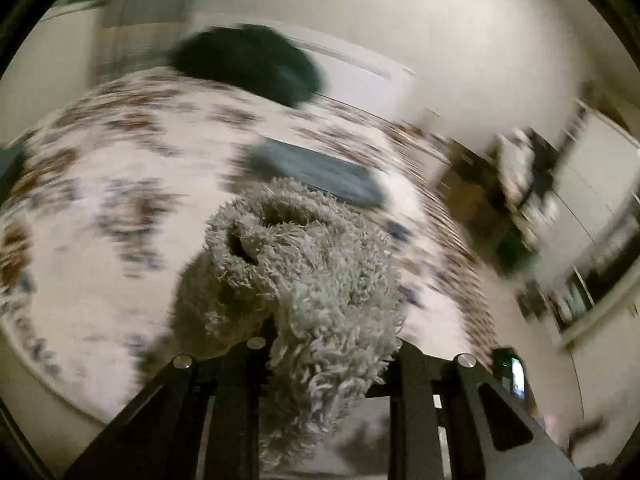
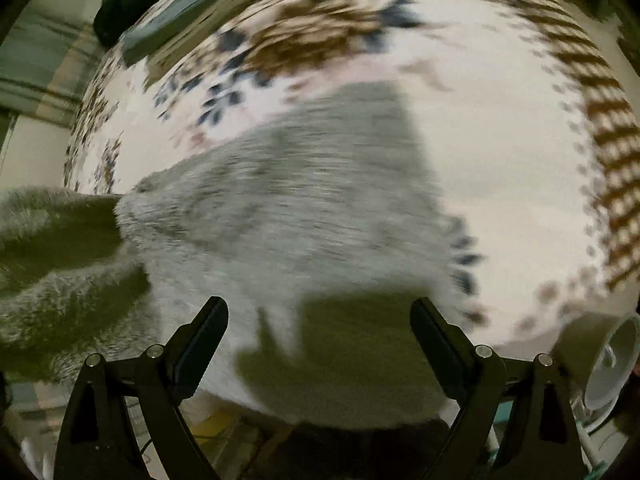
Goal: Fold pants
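The pants are fluffy grey fleece. In the left wrist view a bunched end of the pants point(image 1: 304, 264) is pinched in my left gripper point(image 1: 324, 344) and held up above the bed; the fingertips are hidden by the fabric. In the right wrist view the pants point(image 2: 304, 216) lie spread on the bed, with a lifted part at the left edge. My right gripper point(image 2: 320, 320) is open and empty, its fingers point(image 2: 208, 328) hovering just over the near part of the fabric. Both views are motion-blurred.
The bed has a white cover point(image 1: 120, 184) with brown and blue flowers point(image 2: 500, 184). A dark cushion point(image 1: 248, 60) and a folded grey-blue garment point(image 1: 316, 172) lie farther back. A white fan point(image 2: 612, 360) stands at lower right. Furniture point(image 1: 540, 184) stands beside the bed.
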`<state>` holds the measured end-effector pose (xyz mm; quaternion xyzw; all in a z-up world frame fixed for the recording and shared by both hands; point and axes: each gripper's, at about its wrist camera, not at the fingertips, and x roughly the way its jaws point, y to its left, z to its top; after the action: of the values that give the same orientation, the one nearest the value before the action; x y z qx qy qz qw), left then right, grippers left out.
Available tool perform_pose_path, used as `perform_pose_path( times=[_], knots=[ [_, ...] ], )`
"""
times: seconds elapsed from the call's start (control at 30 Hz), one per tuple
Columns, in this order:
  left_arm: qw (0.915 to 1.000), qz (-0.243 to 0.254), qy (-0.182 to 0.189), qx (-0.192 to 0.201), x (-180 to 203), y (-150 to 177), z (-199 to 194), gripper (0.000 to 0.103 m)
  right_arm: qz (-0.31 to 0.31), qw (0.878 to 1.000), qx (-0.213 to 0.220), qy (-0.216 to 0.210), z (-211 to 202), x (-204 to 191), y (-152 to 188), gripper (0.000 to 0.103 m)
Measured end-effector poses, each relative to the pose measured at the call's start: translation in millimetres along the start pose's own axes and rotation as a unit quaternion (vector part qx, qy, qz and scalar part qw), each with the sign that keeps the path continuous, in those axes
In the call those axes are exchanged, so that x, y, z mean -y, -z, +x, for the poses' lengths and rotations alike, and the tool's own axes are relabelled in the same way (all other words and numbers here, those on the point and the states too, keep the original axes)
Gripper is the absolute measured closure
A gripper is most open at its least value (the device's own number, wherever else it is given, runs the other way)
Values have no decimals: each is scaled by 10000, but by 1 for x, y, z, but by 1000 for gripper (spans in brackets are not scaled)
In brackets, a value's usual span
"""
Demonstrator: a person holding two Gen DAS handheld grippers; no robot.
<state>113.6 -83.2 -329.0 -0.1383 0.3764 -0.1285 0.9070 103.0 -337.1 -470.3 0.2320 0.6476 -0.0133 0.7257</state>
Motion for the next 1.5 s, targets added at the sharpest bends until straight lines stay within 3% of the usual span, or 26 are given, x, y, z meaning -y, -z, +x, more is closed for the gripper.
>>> perform_pose_path(
  times=[0.1,0.17,0.27,0.33,0.4,0.43,0.47,0.6,0.7,0.83,0.93,1.0,1.07,1.17,1.2,1.23,1.27,1.43,1.5],
  knots=[
    [9976,549,290,-313,55,21,38,84,272,9995,-22,177,-15,43,9,9],
    [9924,911,412,-722,90,45,76,83,466,9986,2,260,-22,70,17,9],
    [9843,1000,388,-1400,112,72,120,80,713,9966,32,401,-31,110,27,9],
    [9738,902,325,-2060,116,85,152,73,863,9950,46,505,-36,135,34,9],
    [9689,761,431,-2316,116,90,163,48,1021,9933,35,546,-39,153,38,8],
    [9664,692,550,-2413,115,90,165,20,1114,9923,26,539,-40,161,38,6],
    [9655,664,581,-2449,120,90,163,6,1214,9913,29,514,-42,170,39,1],
    [9652,591,777,-2428,126,76,137,6,1522,9881,135,161,-55,191,37,1],
    [9729,414,682,-2169,93,51,108,6,1486,9882,271,-267,-64,181,21,1],
    [9820,118,-191,-1877,12,20,80,6,1100,9877,414,-1034,-63,136,-11,1],
    [9764,99,-903,-1959,-38,13,86,6,768,9854,304,-1490,-48,96,-36,1],
    [9723,135,-1139,-2036,-58,15,96,6,555,9858,179,-1577,-37,70,-49,1],
    [9679,140,-1295,-2152,-72,17,114,6,97,9912,-56,-1320,-22,41,-56,1],
    [9641,64,-1291,-2319,-78,23,139,6,-414,9964,-644,-358,9,22,-51,1],
    [9639,27,-1260,-2344,-80,23,140,6,-382,9964,-736,-150,14,27,-47,6],
    [9633,9,-1230,-2385,-78,24,147,6,-293,9958,-867,86,19,38,-38,18],
    [9625,-21,-1227,-2419,-76,25,153,6,-158,9943,-1014,281,23,53,-28,20],
    [9656,-97,-1016,-2391,-66,21,162,6,672,9836,-1496,748,19,128,12,20],
    [9666,-69,-974,-2369,-62,20,161,6,853,9851,-1374,582,3,136,10,20]
  ],
)
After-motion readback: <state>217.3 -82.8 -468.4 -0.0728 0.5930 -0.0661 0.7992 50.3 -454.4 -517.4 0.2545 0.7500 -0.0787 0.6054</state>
